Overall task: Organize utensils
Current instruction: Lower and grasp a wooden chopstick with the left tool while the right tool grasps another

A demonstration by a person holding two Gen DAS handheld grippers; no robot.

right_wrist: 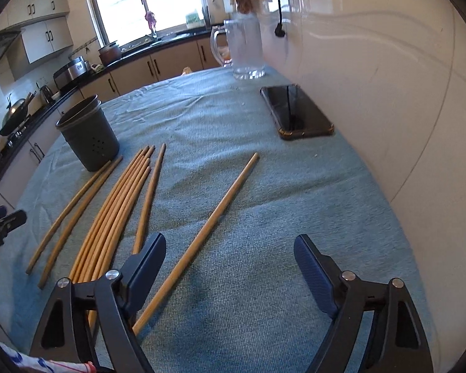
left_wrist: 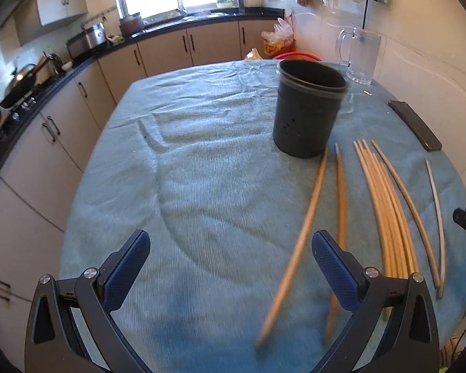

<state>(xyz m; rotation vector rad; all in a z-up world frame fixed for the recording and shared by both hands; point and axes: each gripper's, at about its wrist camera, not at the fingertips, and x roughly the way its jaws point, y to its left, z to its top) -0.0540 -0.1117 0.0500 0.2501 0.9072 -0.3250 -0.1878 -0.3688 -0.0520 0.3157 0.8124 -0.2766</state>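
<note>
A dark round utensil holder [left_wrist: 307, 108] stands upright on the blue-green cloth [left_wrist: 202, 171]. Several wooden chopsticks [left_wrist: 385, 217] lie loose to its right. My left gripper [left_wrist: 231, 239] hovers open over the cloth. A blurred chopstick [left_wrist: 298, 242] runs between its fingers, close to the right one, with no pad on it. My right gripper [right_wrist: 230, 242] is open too, above a single chopstick [right_wrist: 214, 217] that lies on the cloth near its left finger. The bundle of chopsticks [right_wrist: 118, 211] and the holder [right_wrist: 90, 136] are to its left.
A black phone [right_wrist: 295, 112] lies on the cloth by the white wall, and a clear glass mug [right_wrist: 245, 49] stands at the far corner. Kitchen cabinets and a counter run beyond the table's left and far edges. Each gripper's tip shows at the edge of the other's view.
</note>
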